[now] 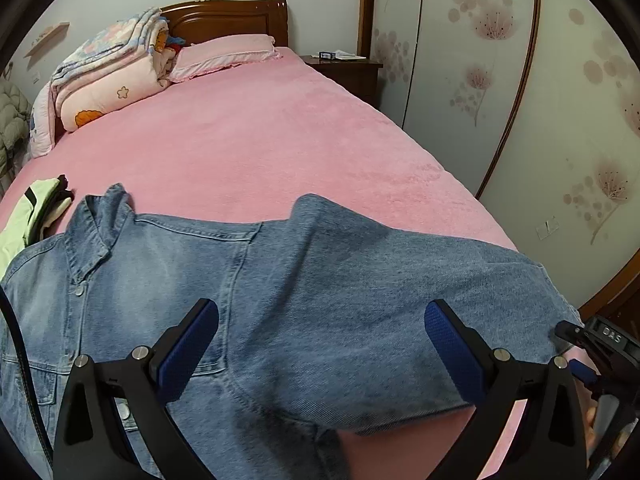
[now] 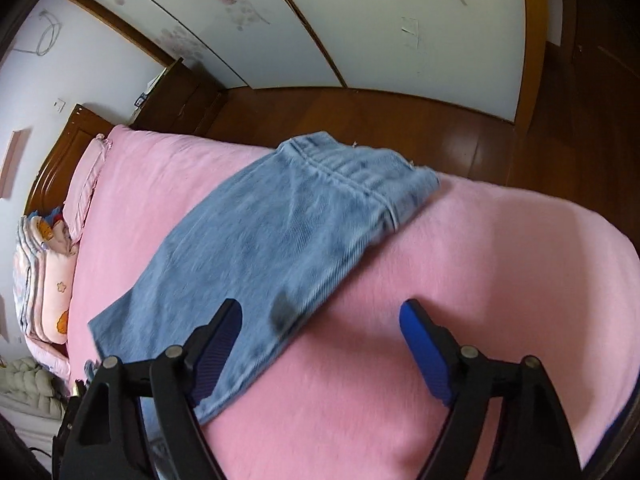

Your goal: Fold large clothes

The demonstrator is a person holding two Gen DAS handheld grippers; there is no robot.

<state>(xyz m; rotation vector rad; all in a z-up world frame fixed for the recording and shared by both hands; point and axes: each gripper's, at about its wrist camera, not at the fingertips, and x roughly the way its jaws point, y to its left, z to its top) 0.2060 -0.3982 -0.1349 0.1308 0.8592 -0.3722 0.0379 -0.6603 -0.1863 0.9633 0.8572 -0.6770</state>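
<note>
A light blue denim jacket (image 1: 248,280) lies spread on the pink bed (image 1: 260,140), collar at the left and one sleeve stretched out to the right. My left gripper (image 1: 320,320) is open and empty, hovering above the jacket's shoulder and upper sleeve. In the right wrist view the sleeve (image 2: 280,240) runs away towards its cuff near the bed's far edge. My right gripper (image 2: 320,320) is open and empty above the sleeve's near edge and the pink cover (image 2: 440,280). The right gripper's body also shows in the left wrist view (image 1: 600,340) by the sleeve end.
A light green and black garment (image 1: 32,216) lies left of the collar. Folded quilts (image 1: 108,76) and a pink pillow (image 1: 228,56) sit by the wooden headboard. A nightstand (image 1: 344,68) and a flowered wardrobe (image 1: 500,80) stand to the right. A wood floor (image 2: 400,120) lies beyond the bed.
</note>
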